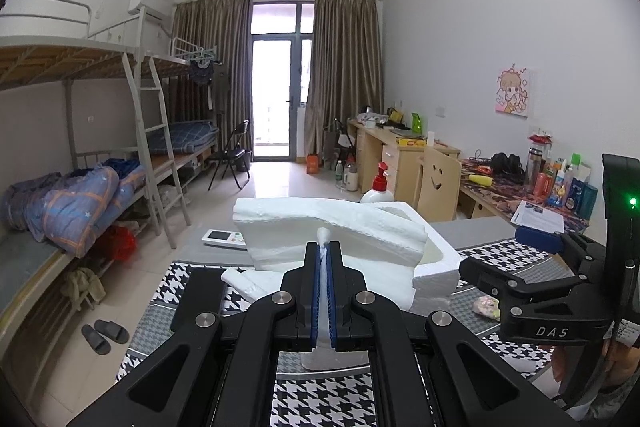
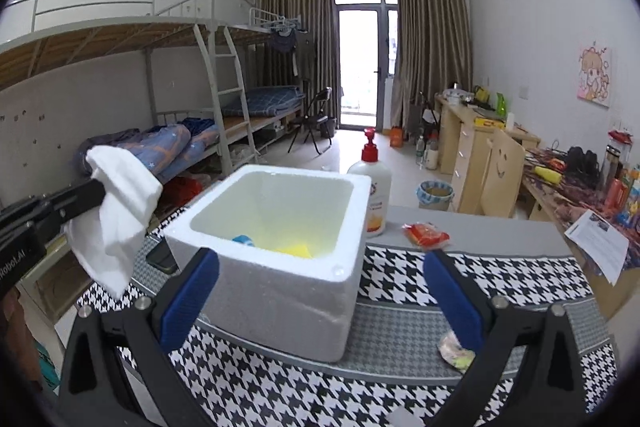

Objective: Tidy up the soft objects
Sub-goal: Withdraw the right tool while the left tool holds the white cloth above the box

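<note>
One soft white cloth (image 2: 116,211) hangs crumpled at nine o'clock, pinched in the left gripper (image 1: 324,251). One square foam box (image 2: 280,259) sits centre on the houndstooth-covered bench (image 2: 500,279); the right gripper (image 2: 320,291) gapes wide, empty.

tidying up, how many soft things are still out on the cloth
2: a red packet beside the bottle, and a pale crumpled wrapper by the right tongs. Others may be hidden.

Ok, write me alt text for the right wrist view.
An open right claw faces a white foam box on a houndstooth cloth, with yellow and blue items inside. At left, the left claw holds a white cloth; a pump bottle stands behind the box.
</note>
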Available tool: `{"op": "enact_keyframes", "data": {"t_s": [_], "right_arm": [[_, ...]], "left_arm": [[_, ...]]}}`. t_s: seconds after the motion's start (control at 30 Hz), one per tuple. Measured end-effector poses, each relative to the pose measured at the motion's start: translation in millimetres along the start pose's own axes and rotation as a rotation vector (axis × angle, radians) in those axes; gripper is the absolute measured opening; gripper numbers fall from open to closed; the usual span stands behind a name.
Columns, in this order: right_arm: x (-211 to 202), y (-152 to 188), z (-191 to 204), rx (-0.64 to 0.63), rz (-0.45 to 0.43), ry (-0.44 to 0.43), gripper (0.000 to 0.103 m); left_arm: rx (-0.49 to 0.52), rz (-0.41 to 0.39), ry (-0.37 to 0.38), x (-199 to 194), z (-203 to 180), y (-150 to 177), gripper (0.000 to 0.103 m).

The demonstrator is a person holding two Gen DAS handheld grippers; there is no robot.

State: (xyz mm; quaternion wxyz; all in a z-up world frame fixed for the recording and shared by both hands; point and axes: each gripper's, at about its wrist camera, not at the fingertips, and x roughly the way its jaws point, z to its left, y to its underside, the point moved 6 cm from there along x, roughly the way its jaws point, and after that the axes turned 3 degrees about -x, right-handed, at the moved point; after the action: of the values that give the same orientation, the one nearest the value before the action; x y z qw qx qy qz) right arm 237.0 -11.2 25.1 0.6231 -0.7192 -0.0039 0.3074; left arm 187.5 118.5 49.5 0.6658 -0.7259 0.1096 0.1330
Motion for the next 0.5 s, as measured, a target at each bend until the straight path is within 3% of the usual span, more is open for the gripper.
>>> {"op": "enact_keyframes", "data": {"t_s": [0.13,0.5], "right_arm": [[-5.0,5.2,-4.9,0.047,0.028,-0.073,0.103],[-26.2,20.6,0.2,0.004,0.013,-0.015,0.103]], "left_arm": [[0.002,0.0,0.001,-0.2,-1.3,-0.1,0.003],[0.011,-0.007,0.009,-11.9,-9.3,5.3,0.003]]}}
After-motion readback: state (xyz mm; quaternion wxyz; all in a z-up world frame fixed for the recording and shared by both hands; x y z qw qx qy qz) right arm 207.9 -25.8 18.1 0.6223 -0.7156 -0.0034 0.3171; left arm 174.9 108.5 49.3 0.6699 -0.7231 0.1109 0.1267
